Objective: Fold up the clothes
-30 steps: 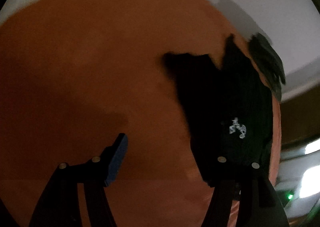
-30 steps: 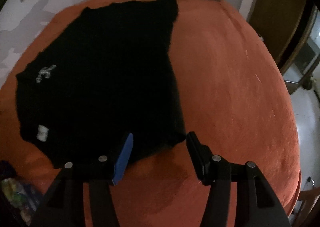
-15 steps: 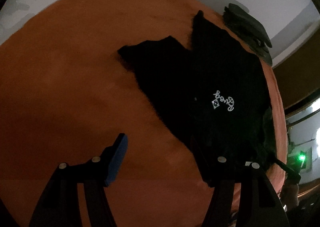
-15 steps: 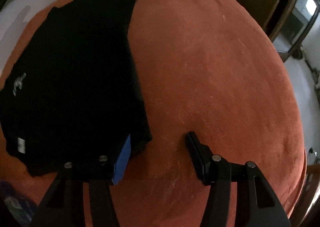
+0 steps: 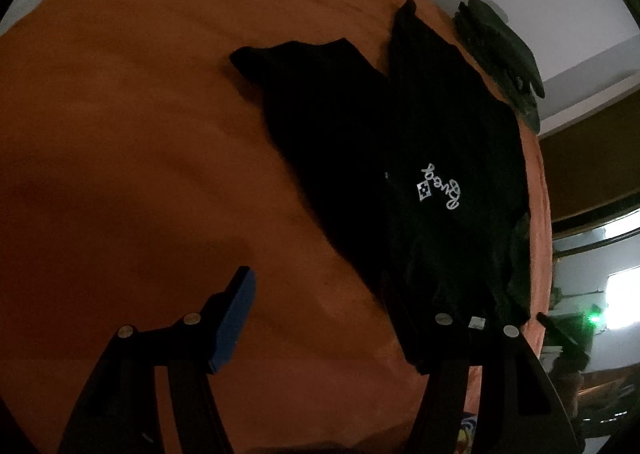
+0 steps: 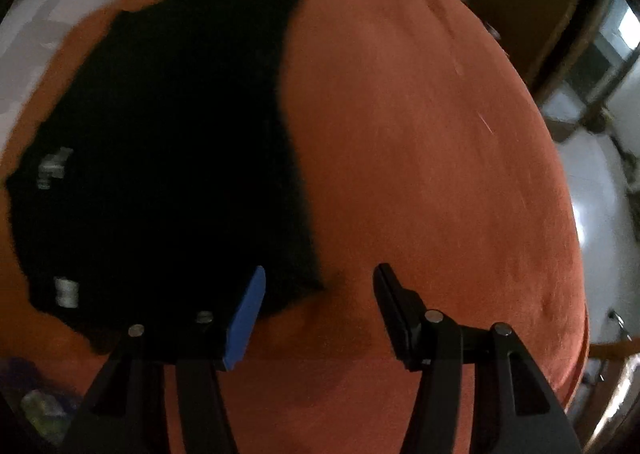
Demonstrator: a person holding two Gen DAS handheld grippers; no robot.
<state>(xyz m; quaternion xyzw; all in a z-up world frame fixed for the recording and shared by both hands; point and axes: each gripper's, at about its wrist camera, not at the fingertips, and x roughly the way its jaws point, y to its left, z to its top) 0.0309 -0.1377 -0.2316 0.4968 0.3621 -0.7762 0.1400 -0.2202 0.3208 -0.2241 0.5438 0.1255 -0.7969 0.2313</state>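
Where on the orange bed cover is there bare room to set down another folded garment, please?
Bare orange cover lies left of the black shirt in the left view, and right of it in the right view. The dark pile by the wall crowds the far edge.

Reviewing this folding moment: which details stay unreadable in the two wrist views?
- Black shirt, left wrist view: near hem hidden behind the left gripper finger.
- Same shirt, right wrist view: white print smeared by motion blur, unreadable.
- Dark pile by the wall: too dim to identify.
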